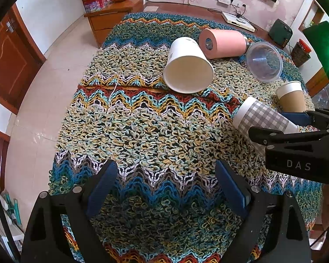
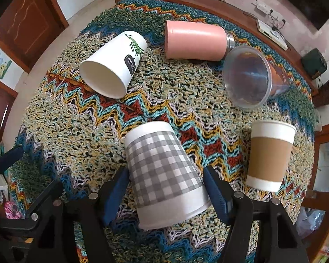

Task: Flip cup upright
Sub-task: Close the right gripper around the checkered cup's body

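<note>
A grey checked paper cup point(image 2: 164, 177) lies on its side on the knitted cloth, between the fingers of my right gripper point(image 2: 166, 188). The jaws are open around the cup, and I cannot tell if the pads touch it. It also shows in the left wrist view point(image 1: 263, 118), with the right gripper point(image 1: 280, 127) astride it. My left gripper point(image 1: 166, 182) is open and empty above the cloth near the front. A white cup with a leaf print point(image 2: 114, 65) lies on its side at the back left. A clear plastic cup point(image 2: 250, 76) lies on its side at the right.
A brown-sleeved paper cup point(image 2: 269, 155) stands upright just right of the checked cup. A pink bottle point(image 2: 197, 40) lies at the back. The knitted cloth point(image 1: 142, 127) covers the table. A wooden cabinet point(image 1: 114, 15) stands beyond the table's far edge.
</note>
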### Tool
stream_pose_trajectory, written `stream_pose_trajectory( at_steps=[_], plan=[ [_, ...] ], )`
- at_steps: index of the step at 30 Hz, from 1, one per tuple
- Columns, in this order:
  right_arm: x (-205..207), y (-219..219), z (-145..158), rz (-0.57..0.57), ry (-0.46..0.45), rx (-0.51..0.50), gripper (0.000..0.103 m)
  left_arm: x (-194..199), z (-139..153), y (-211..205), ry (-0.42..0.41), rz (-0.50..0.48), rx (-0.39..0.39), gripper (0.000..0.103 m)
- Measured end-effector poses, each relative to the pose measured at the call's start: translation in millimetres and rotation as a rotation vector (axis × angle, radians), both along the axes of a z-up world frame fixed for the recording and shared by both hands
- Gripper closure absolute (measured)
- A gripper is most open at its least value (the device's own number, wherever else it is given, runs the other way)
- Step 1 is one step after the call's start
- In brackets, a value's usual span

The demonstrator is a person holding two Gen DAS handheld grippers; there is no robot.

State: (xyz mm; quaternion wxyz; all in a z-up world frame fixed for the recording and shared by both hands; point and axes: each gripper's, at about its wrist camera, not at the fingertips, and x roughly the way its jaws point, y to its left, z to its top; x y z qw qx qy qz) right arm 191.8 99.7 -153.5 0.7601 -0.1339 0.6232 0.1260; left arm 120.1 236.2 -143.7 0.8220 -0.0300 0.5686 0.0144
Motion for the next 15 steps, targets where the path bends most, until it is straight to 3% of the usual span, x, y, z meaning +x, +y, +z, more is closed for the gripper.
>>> stream_pose_trajectory(
  at_steps=[15],
  plan=[
    [-16,-12,7,-0.018,-0.009,0.011,0.036,-14,9,2,-0.008,0.012,0.014,0.011]
  ],
)
